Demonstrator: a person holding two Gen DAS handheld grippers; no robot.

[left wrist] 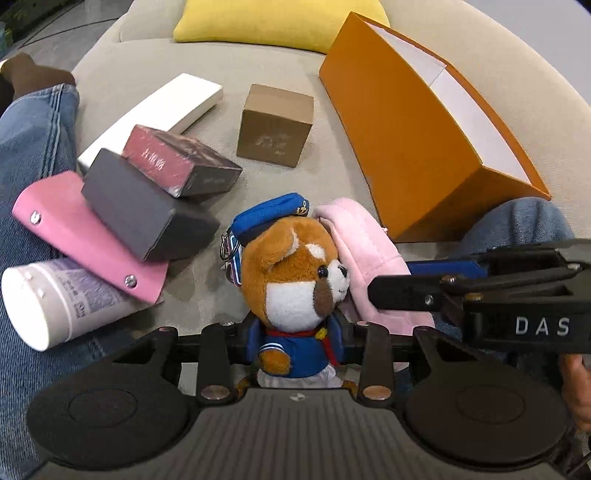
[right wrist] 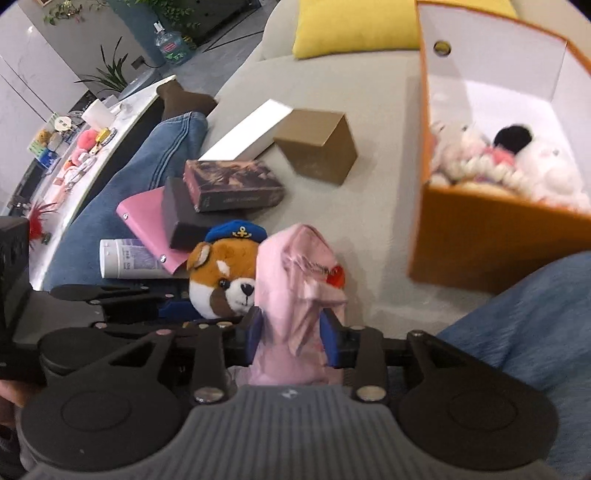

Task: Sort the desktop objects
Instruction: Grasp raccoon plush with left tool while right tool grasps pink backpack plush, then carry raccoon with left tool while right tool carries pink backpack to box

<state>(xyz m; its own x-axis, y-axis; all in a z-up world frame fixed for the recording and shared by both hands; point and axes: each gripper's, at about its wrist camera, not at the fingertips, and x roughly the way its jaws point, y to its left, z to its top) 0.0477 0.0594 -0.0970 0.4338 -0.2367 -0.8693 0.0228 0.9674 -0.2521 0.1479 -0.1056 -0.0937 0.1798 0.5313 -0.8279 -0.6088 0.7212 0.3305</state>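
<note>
A brown-and-white plush fox in a blue sailor cap and suit stands between my left gripper's blue pads, which are shut on its body. Right beside it is a pink plush toy, and my right gripper is shut on its lower part. In the left wrist view the pink plush toy leans on the fox's face. An open orange box at the right holds several white and pink soft toys.
On the beige sofa seat lie a brown cube box, a long white box, a dark red box, a grey box, a pink wallet and a white tube. Jeans-clad legs flank both sides. A yellow cushion lies behind.
</note>
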